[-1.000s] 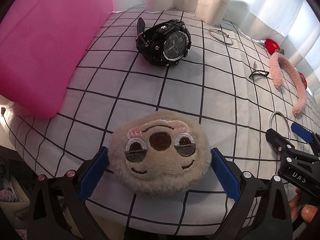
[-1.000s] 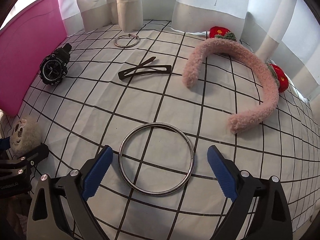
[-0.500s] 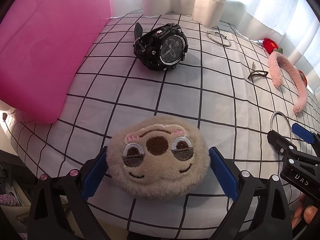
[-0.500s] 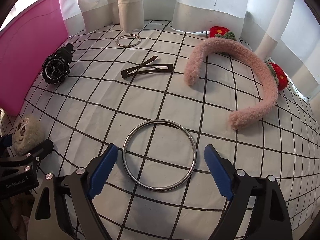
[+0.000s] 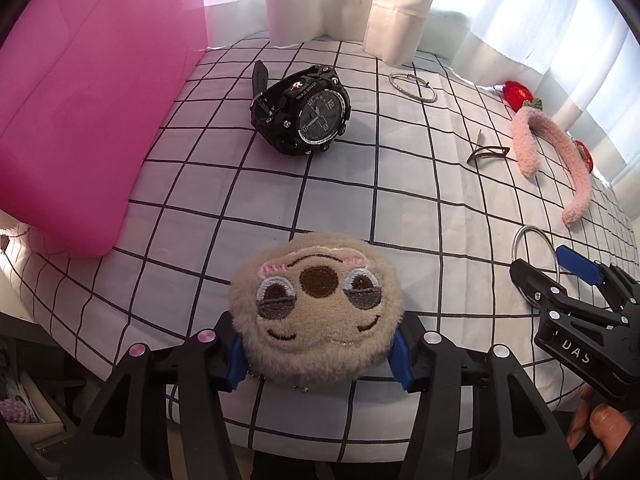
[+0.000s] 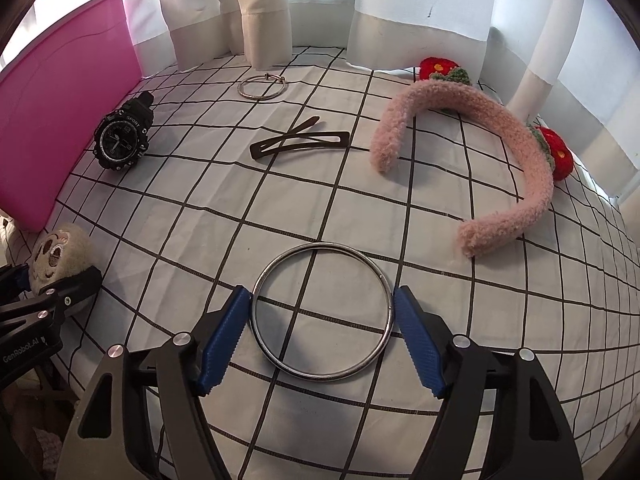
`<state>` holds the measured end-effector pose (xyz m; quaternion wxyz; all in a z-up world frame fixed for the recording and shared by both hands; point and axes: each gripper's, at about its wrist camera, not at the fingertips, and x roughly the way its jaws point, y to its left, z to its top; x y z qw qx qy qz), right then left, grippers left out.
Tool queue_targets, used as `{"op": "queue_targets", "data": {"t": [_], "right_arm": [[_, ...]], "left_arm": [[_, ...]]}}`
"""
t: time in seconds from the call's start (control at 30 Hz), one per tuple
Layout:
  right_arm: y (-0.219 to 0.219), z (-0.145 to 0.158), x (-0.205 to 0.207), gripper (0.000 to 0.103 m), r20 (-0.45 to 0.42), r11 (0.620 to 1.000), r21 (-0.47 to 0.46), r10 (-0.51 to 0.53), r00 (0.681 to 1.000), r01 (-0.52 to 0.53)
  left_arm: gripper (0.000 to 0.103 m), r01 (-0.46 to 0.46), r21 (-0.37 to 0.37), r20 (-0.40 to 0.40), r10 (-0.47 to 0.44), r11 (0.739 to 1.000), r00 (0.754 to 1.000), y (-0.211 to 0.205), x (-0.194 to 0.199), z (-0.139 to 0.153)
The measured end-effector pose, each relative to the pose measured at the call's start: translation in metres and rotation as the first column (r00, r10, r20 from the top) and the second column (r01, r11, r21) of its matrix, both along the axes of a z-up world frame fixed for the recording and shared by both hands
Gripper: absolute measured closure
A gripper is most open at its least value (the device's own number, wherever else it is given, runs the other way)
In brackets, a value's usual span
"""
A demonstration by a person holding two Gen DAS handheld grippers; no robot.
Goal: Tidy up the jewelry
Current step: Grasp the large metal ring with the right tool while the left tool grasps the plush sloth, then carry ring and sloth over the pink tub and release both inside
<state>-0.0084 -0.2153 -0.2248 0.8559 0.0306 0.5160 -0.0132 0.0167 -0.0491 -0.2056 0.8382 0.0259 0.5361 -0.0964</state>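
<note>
Spread over the whole work surface: a white cloth with a black grid (image 6: 400, 208), pale curtains (image 6: 400, 12) hanging behind it. Along the left edge, a large pink bin (image 5: 80, 112), its wall rising above the cloth.

Next in size, a fuzzy pink headband (image 6: 480, 152) with red knitted strawberries, lying curved at the far right, well apart from both grippers.

Clamped in the left gripper (image 5: 318, 354): a round beige plush sloth face (image 5: 316, 312), blue pads pressed into its sides, embroidered eyes, brown nose and smile facing up, a short bead chain trailing beneath. Sits near the front edge of the cloth, in front of the bin's corner. In the right wrist view, seen at far left (image 6: 60, 256).

Farther back beside the bin wall, a chunky black sport watch (image 5: 304, 114), dial tilted up, strap curled behind.

Between the blue pads of the right gripper (image 6: 322, 332): a large plain silver bangle (image 6: 322, 312), flat on the cloth, each pad touching or just beside its outer rim, jaws narrowed around it; whether actually squeezing, cannot tell. Thin, round, polished, grid lines showing through its middle.

Beyond, a dark flat hair clip (image 6: 300, 142) with crossed arms, mid-cloth.

Smallest, a thin silver bracelet (image 6: 262, 86) with a clasp, by the curtain hem.
</note>
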Motion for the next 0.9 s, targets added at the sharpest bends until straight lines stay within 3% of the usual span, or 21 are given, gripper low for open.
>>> {"op": "queue_targets", "data": {"t": [0.47,0.9], "right_arm": [[-0.001,0.024,-0.003,0.031,0.068,1.000,0.025,-0.013,0.998,0.011],[0.005,0.101,0.006,0.031,0.214,1.000,-0.008,-0.005,0.977,0.007]], "left_arm": [[0.050,0.030,-0.017,0.086,-0.028,0.999,0.996,0.002,-0.002,0.042],[0.050,0.071,-0.056,0.242,-0.055,0.996,0.969,0.004,0.007,0.116]]}}
